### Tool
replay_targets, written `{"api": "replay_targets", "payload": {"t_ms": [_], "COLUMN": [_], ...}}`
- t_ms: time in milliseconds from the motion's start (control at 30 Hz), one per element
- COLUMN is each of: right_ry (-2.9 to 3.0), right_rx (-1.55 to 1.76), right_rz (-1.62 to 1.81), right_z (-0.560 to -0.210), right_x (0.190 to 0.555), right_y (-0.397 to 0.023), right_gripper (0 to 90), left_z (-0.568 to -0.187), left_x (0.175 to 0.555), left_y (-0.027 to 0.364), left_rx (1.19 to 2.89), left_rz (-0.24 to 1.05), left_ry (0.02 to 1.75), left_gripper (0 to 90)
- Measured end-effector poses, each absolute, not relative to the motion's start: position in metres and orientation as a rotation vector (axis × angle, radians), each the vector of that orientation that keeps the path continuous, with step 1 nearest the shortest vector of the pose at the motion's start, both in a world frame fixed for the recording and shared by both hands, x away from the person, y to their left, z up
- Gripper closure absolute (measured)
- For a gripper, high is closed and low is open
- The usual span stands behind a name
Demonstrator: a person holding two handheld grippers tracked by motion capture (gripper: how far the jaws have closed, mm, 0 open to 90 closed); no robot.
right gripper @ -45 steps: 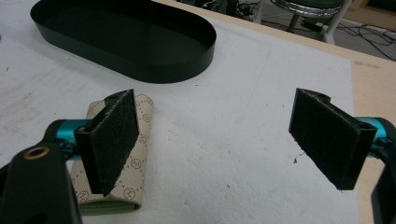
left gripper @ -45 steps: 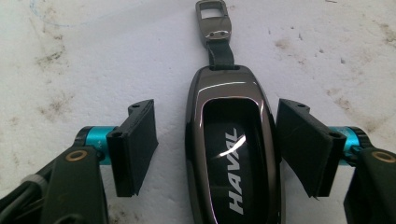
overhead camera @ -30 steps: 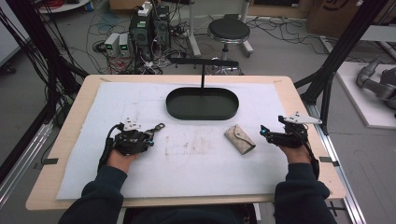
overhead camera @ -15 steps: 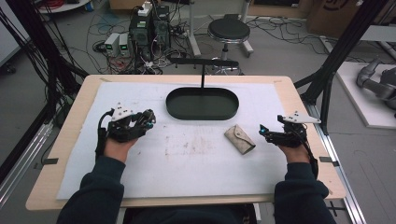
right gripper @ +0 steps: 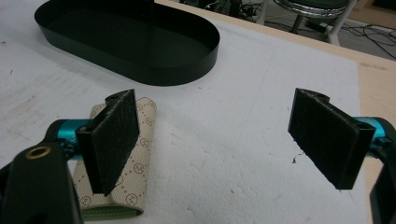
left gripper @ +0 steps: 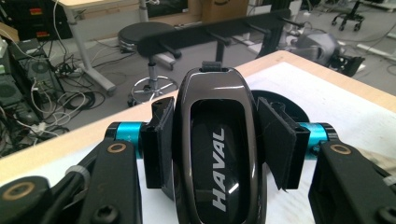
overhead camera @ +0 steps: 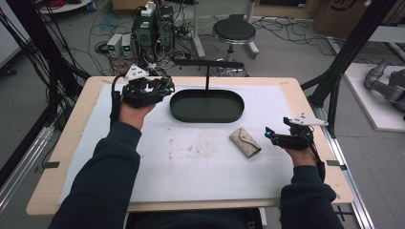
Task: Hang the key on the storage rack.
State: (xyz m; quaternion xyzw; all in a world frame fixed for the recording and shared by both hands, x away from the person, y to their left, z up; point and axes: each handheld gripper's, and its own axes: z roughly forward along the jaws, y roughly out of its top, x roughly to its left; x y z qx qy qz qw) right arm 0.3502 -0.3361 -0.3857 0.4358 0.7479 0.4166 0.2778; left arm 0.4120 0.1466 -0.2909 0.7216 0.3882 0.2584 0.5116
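Note:
A glossy black key fob (left gripper: 217, 158) marked HAVAL stands upright between the pads of my left gripper (left gripper: 217, 126), which is shut on it. In the high view my left gripper (overhead camera: 165, 88) is held up above the table, just left of the black oval tray (overhead camera: 207, 119). A beige patterned pouch (overhead camera: 245, 142) lies on the white mat to the right of centre. My right gripper (overhead camera: 270, 134) rests low beside the pouch, its jaws wide apart and holding nothing. In the right gripper view (right gripper: 219, 140) the pouch (right gripper: 142, 154) lies behind the left pad.
The tray (right gripper: 187, 70) holds nothing and carries a black T-shaped stand (overhead camera: 207, 63) at its far side. A white mat (overhead camera: 191, 167) covers most of the wooden table. A stool (overhead camera: 234, 31), cables and electronics stand on the floor beyond the far edge.
My left hand has risen and moved away from me toward the tray's left end, carrying the key fob. The right hand and the pouch have stayed put.

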Motion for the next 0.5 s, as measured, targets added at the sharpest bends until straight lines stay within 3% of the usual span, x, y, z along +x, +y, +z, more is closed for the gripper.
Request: {"api": "replay_targets", "payload": {"t_ms": [500], "right_ry": [2.001], "right_rx": [1.182], "right_rz": [1.134], "right_z": [-0.387], "right_x": [0.349], "right_y": [-0.343], "right_gripper": [16.7], "left_z": [-0.276], "left_x": [0.466], "left_y": [0.131], "left_rx": [1.74], "left_rz": [0.601], "left_ry": [0.986], "left_gripper": [48.5]}}
